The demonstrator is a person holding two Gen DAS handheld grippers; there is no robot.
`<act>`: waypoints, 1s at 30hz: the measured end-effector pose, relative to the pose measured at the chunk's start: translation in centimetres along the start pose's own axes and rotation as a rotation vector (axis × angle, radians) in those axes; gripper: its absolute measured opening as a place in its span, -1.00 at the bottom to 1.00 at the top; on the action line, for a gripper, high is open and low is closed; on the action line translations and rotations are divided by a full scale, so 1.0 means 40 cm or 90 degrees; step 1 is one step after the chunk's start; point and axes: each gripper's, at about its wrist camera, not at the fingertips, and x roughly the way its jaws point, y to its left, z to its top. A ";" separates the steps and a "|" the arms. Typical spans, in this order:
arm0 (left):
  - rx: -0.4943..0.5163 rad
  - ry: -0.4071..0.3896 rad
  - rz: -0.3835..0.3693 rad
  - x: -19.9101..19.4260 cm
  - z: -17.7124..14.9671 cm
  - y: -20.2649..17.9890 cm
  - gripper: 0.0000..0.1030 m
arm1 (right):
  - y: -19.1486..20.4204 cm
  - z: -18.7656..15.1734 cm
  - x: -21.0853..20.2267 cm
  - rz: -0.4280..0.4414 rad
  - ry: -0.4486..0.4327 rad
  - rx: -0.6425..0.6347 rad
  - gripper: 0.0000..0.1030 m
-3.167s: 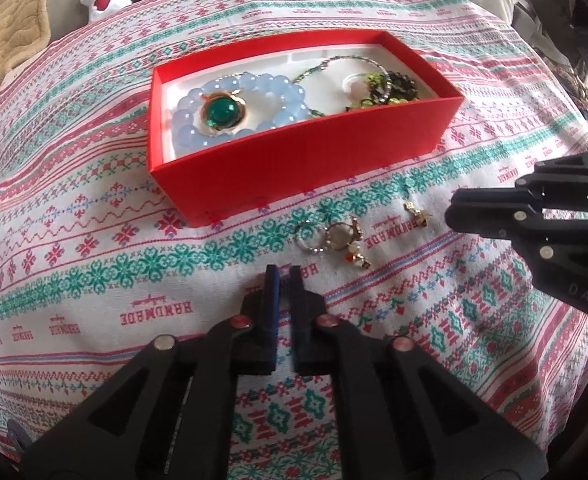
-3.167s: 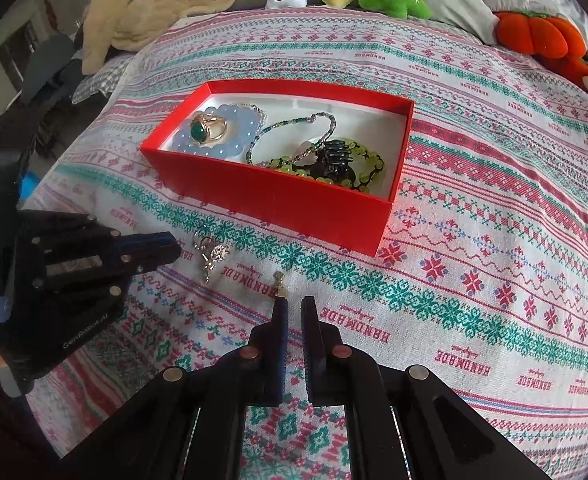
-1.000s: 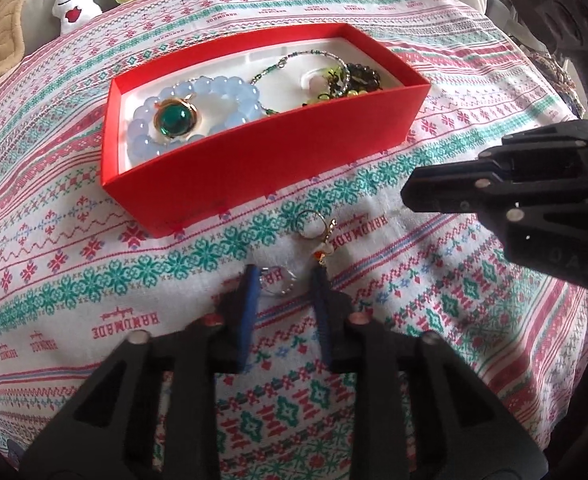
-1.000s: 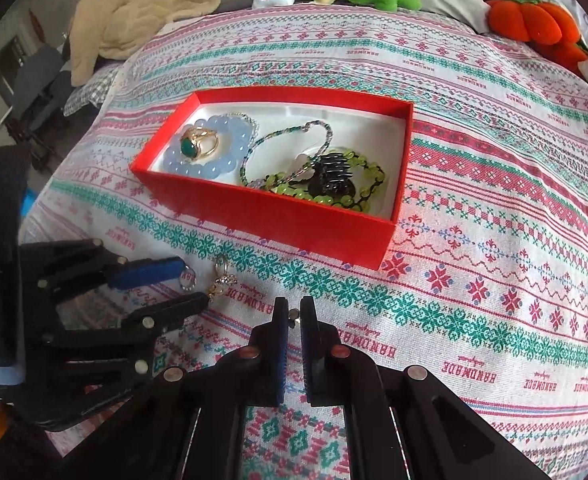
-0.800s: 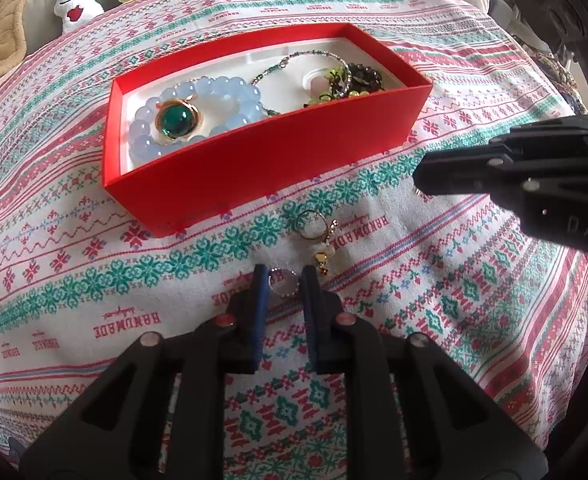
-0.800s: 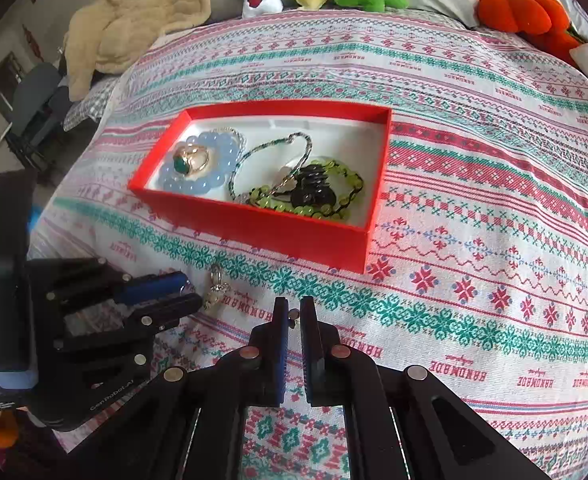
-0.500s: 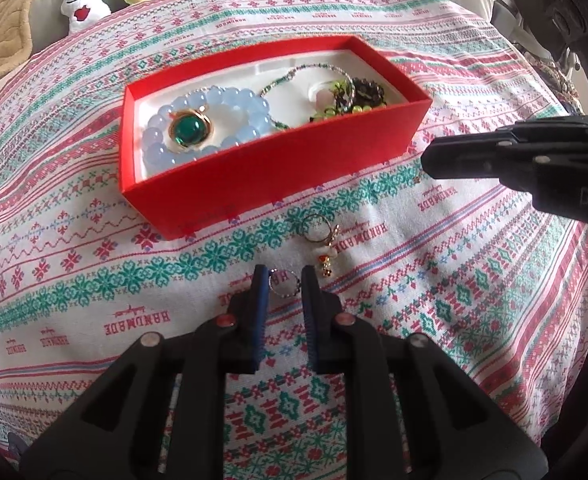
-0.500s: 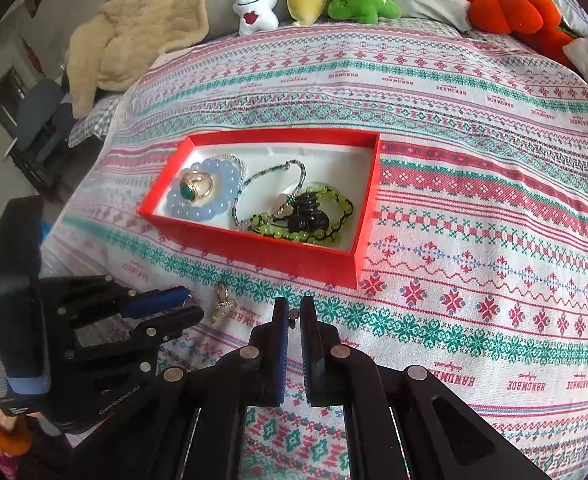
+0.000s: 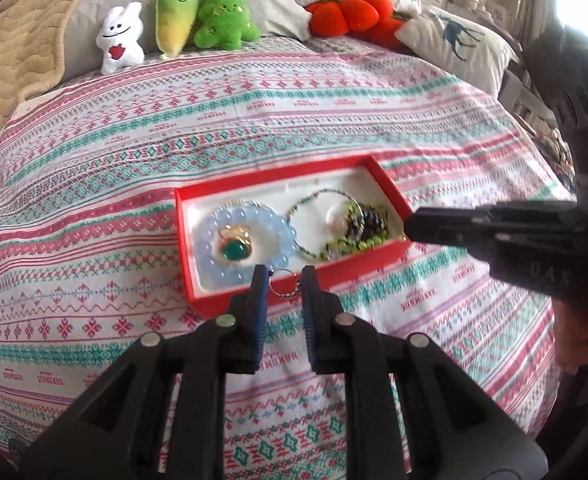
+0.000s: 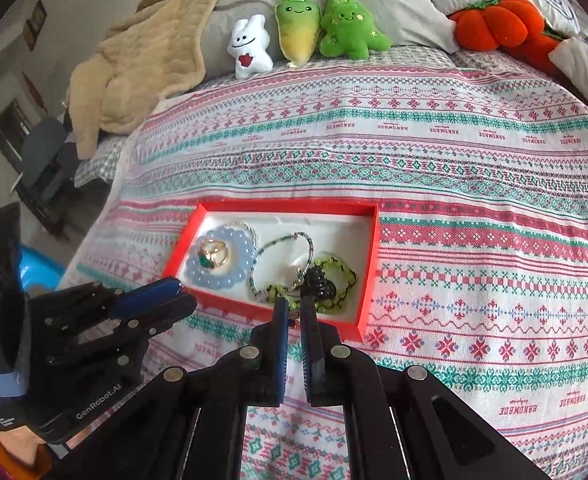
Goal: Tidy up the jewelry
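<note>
A home bedroom: a bed under a patterned bedspread (image 10: 454, 152), pillows (image 10: 374, 8) and plush toys (image 10: 298, 24) along the far end, a beige blanket (image 10: 141, 64) at far left.

I see a matt red card box (image 9: 229, 300) with a smooth white lining; its glossy pale-blue beads (image 9: 281, 236); woven patterned cloth bedspread (image 10: 474, 152); matt black plastic gripper fingers (image 10: 318, 344).

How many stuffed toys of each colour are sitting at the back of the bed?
White: 1, the bunny
Green and yellow: 1, the carrot-shaped plush
Green: 1, the tree plush
Orange-red: 1, the pumpkin plush
Total: 4
</note>
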 end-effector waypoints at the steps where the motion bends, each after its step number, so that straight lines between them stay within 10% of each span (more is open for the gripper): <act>1: -0.008 -0.002 0.002 0.005 0.006 0.006 -0.65 | 0.000 0.004 0.002 0.000 -0.002 0.003 -0.89; 20: -0.018 0.010 0.032 0.064 0.025 -0.002 -0.58 | -0.030 0.022 0.027 -0.006 -0.004 0.030 -0.74; 30: -0.026 0.004 0.050 0.022 0.013 0.008 0.04 | -0.029 0.009 0.015 -0.012 0.011 0.010 -0.73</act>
